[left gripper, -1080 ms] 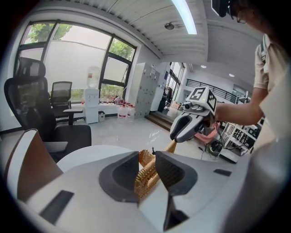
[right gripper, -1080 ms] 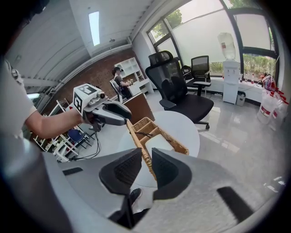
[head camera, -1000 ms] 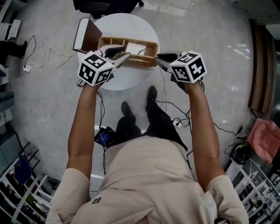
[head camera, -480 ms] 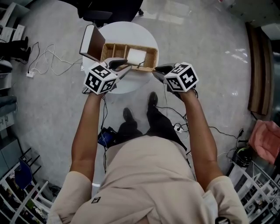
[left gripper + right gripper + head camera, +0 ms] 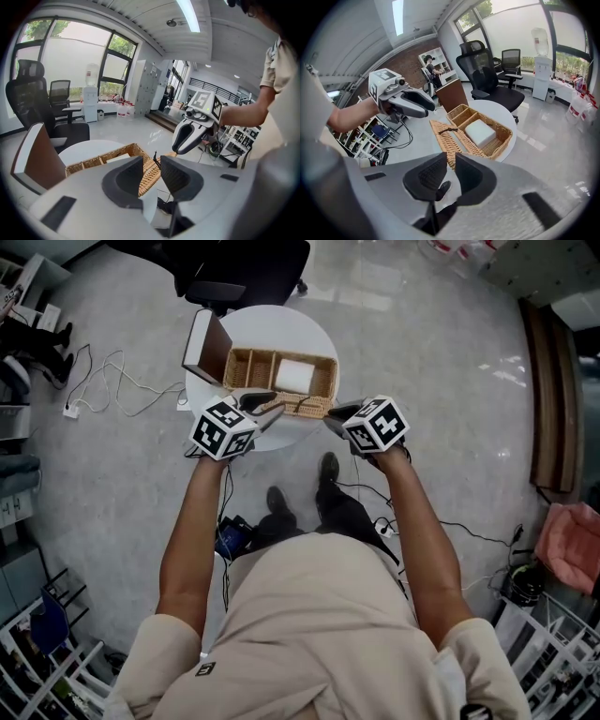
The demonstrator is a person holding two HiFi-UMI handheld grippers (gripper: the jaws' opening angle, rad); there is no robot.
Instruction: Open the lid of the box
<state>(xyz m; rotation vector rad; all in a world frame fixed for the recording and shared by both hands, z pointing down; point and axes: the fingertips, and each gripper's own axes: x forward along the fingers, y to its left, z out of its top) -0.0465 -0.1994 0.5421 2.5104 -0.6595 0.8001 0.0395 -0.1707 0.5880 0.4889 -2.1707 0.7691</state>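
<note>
A wicker box (image 5: 281,376) stands on a round white table (image 5: 281,324), with a white block (image 5: 293,374) in one compartment. Its flat wicker lid (image 5: 302,407) lies folded open toward me, a small dark handle (image 5: 447,130) on it. My left gripper (image 5: 267,411) hovers by the lid's near left edge, open and empty; the lid (image 5: 149,174) shows beyond its jaws. My right gripper (image 5: 334,416) hangs at the lid's near right corner. Its jaws are closing to a narrow gap, and nothing sits between them.
A brown-and-white panel (image 5: 208,345) stands upright at the table's left edge. A black office chair (image 5: 244,273) is behind the table. Cables (image 5: 112,381) trail over the floor at left and under the table by my shoes (image 5: 324,442).
Both grippers have drawn back from the box toward me. The right gripper's jaws have narrowed. The lid stays open.
</note>
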